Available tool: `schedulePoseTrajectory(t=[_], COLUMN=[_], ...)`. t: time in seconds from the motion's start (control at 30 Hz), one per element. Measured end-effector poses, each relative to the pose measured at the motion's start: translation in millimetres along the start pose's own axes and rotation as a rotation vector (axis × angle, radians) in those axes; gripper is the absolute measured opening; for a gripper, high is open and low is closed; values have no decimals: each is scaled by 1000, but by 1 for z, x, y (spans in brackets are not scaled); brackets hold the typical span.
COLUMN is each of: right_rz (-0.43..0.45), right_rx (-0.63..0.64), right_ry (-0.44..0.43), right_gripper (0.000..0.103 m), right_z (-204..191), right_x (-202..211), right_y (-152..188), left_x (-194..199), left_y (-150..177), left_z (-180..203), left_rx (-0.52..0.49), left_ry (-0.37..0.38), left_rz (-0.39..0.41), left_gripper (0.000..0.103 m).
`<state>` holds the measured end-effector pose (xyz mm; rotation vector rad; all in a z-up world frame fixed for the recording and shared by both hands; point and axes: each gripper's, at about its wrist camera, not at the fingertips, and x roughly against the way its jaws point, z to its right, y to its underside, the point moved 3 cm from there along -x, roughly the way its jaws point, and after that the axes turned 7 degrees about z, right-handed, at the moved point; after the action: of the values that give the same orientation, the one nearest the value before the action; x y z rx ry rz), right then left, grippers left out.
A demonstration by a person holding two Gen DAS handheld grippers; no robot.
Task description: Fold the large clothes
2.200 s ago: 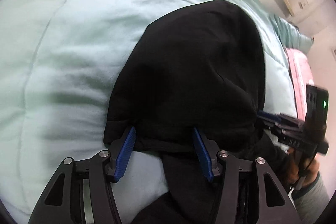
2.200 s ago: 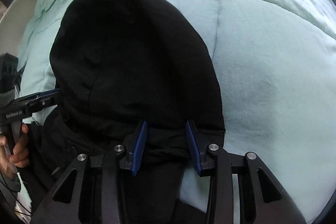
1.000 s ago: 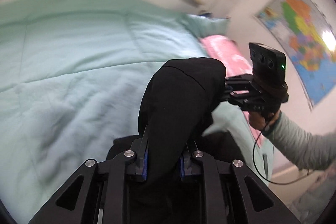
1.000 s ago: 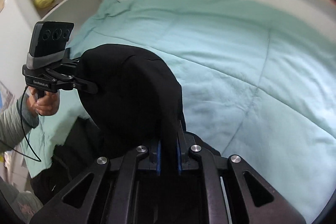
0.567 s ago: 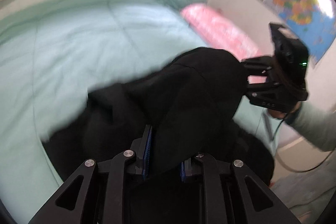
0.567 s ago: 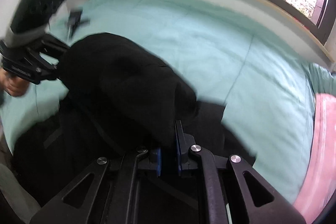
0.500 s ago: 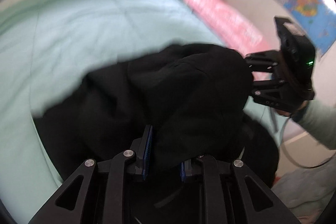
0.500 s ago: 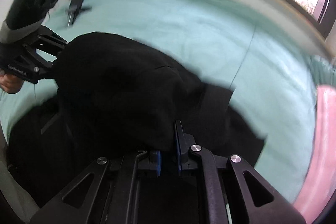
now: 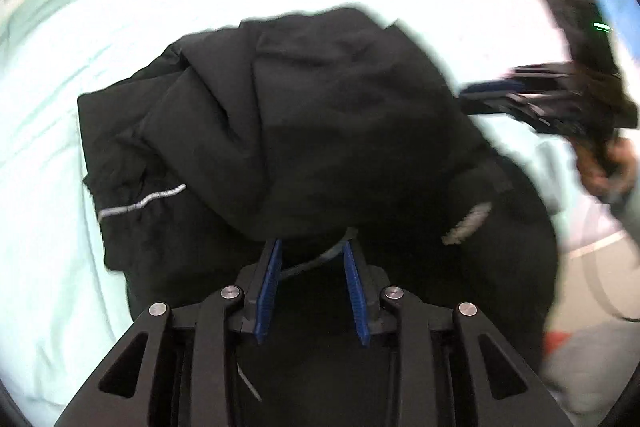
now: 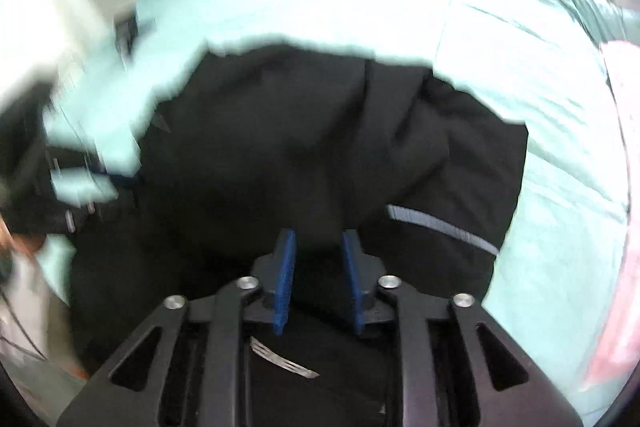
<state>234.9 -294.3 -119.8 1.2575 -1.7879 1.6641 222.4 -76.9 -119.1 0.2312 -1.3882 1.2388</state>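
**Black jacket sags in a heap on the bed, both hand-held grippers spread**

Black jacket point(image 9: 320, 131), a bulky garment with pale reflective strips, lies crumpled on the mint-green quilted bed point(image 9: 60, 115), its hood or upper part bunched over the body. The cloth looks soft, limp and fairly heavy; it will drape and slump rather than hold a crease, and its smooth shell may slip from a shallow pinch. A firm bite on a seam, hem or shoulder edge, one at each side, seems the soundest hold.

The left hand-held gripper point(image 9: 312, 283) has its blue pads parted, with fabric lying between them but apparently not clamped. The right hand-held gripper point(image 10: 318, 279) is likewise spread over a dark fold, and shows again at the right edge of the left wrist view, blurred.

Motion blur smears the jacket's outline in both views. Sleeves, zip and hem cannot be told apart, and the near part of the garment is hidden beneath the gripper frames. A pink cover point(image 10: 624, 187) borders the bed.
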Motion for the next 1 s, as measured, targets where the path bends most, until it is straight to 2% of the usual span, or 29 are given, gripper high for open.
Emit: schedulePoseTrajectory(t=[0.03,0.07,0.1,0.17,0.23,0.3,0.33,0.37,0.4,0.47,0.53,0.6,0.67,0.77,0.83,0.87,0.93,1.0], right_rz=[32,78,108,99,43,-58,-140,-174,-171,-138,-137,-125,-93,12,28,12,-65,-101], right_rx=[-24,-51,-71,-90,-101,-107,-95,-82,-68,-69,-74,-82,-90,-32,-24,-27,-27,-37], right_ry=[-21,-38,-44,-36,-10,17,62,89,104,123,134,119,71,28,7,1,25,42], right_gripper=[47,54,54,54,54,54,54,54,55,55,55,55,55,55,55,55,56,55], right_z=[0,-1,-2,-5,-8,-4,-1,1,2,2,2,0,-4,-21,-30,-31,-31,-30], right_x=[6,10,7,-14,-47,-87,-113,-127,-138,-141,-140,-127,-104,-51,-35,-35,-55,-72], right_y=[-11,-26,-40,-59,-56,-36,-19,-8,4,12,12,9,5,8,18,26,39,40], left_x=[13,25,34,34,10,-31,-52,-78,-96,-110,-107,-96,-73,-24,1,3,-12,-51], left_y=[-6,-15,-26,-48,-57,-53,-48,-40,-34,-33,-39,-42,-46,-51,-51,-51,-48,-40], left_z=[-3,-7,-13,-30,-51,-69,-74,-79,-80,-72,-68,-70,-75,-66,-55,-50,-41,-42], left_rx=[34,78,130,259,375,451,466,456,429,341,335,382,436,430,415,410,394,389], left_ry=[31,64,101,163,192,147,115,52,18,-53,-80,-51,21,118,193,217,246,144], left_rz=[37,93,153,231,224,152,101,31,-15,-30,-49,-33,6,107,158,158,92,-11], left_gripper=[34,40,50,57,57,57,57,57,58,58,59,58,57,57,59,59,60,60])
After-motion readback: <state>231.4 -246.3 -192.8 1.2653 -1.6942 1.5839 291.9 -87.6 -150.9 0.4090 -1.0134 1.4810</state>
